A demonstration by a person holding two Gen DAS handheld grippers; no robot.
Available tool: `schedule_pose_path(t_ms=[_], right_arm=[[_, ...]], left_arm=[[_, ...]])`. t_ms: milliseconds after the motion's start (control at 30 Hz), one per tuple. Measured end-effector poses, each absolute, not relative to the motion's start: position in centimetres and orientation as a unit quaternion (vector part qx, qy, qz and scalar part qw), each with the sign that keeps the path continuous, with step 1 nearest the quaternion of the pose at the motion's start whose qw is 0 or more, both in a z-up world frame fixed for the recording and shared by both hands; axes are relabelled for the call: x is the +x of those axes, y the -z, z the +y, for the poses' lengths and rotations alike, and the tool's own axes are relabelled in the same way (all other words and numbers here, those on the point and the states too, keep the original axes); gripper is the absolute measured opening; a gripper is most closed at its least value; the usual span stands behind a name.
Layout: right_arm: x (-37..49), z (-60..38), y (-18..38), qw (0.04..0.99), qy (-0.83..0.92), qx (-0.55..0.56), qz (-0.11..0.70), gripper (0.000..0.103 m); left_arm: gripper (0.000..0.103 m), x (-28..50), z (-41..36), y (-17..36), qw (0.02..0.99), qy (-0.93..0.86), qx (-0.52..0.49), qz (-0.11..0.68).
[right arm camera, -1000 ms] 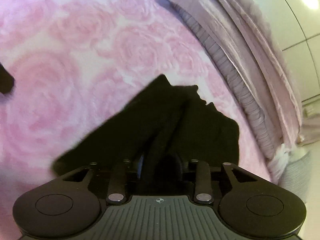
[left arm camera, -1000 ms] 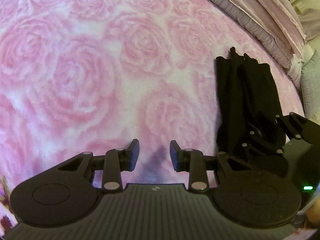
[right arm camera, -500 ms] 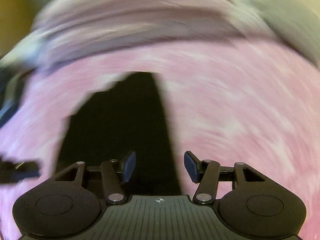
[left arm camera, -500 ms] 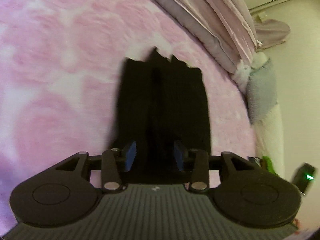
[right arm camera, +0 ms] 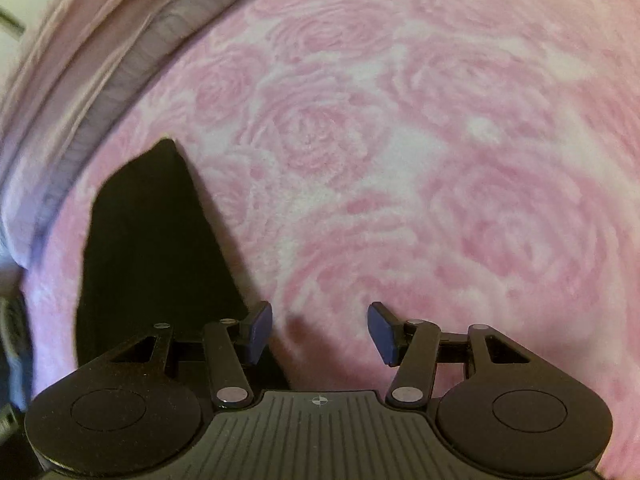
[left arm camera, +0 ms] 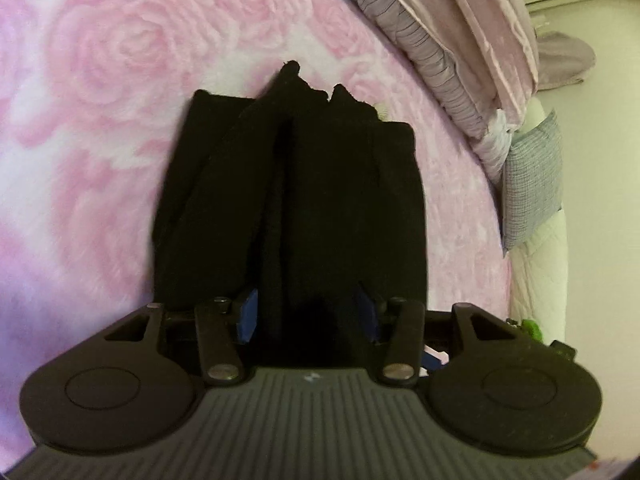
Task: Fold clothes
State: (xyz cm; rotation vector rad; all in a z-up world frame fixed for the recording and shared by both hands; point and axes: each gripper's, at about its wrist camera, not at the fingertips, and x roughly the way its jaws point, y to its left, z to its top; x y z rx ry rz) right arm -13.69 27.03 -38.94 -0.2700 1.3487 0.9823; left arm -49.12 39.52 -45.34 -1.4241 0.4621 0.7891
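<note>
A black garment (left arm camera: pixel 304 184) lies folded into a long narrow strip on the pink rose blanket (left arm camera: pixel 100 80). My left gripper (left arm camera: pixel 307 314) is open and stands astride the strip's near end, with black cloth between its blue pads (left arm camera: pixel 248 312). In the right wrist view the same black garment (right arm camera: pixel 152 240) lies at the left, its edge just beside the left finger. My right gripper (right arm camera: pixel 320 332) is open over bare pink blanket (right arm camera: pixel 440 160) with nothing between its fingers.
A folded lilac and pink duvet (left arm camera: pixel 460 40) runs along the blanket's far right edge and shows as the duvet (right arm camera: pixel 80 60) in the right wrist view. A grey checked pillow (left arm camera: pixel 532 184) and the white mattress side (left arm camera: pixel 540 280) lie beyond it.
My right gripper let go of the black garment, opened and swung off to its right. My left gripper moved right from bare blanket to stand over the garment's near end.
</note>
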Motion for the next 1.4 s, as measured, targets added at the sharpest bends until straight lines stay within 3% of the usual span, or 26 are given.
schedule_pose_path(t_ms=[67,133,367,667,1100,1233,1400], right_arm=[[-14.1,28.3,39.4,0.669,-0.448,-0.150,0.574,0.051],[-15.1,29.7,39.3,0.670,-0.467,-0.185,0.548,0.051],[-20.2,31.9,37.8,0.664,-0.525,-0.285,0.450,0.044],[-25.4,32.9,38.0,0.653,-0.559,-0.356,0.366,0.043],[-25.5,33.7,38.8,0.647,-0.561,-0.365,0.366,0.043],[-25.4,33.6,38.8,0.644,-0.565,-0.366,0.364,0.043],[-21.9,31.9,37.8,0.620,-0.597,-0.316,0.399,0.044]], left_arm=[[0.032,-48.4,39.9,45.4,0.672,-0.351,-0.619,0.202],[0.009,-47.8,39.7,44.8,0.689,-0.372,-0.585,0.211],[0.009,-49.1,34.6,39.6,0.756,-0.428,-0.453,0.202],[0.008,-51.9,34.7,41.6,0.731,-0.459,-0.466,0.195],[0.014,-52.8,35.2,42.6,0.702,-0.474,-0.494,0.195],[0.034,-53.7,34.1,41.3,0.688,-0.487,-0.506,0.180],[0.034,-55.9,30.4,38.3,0.674,-0.491,-0.532,0.146]])
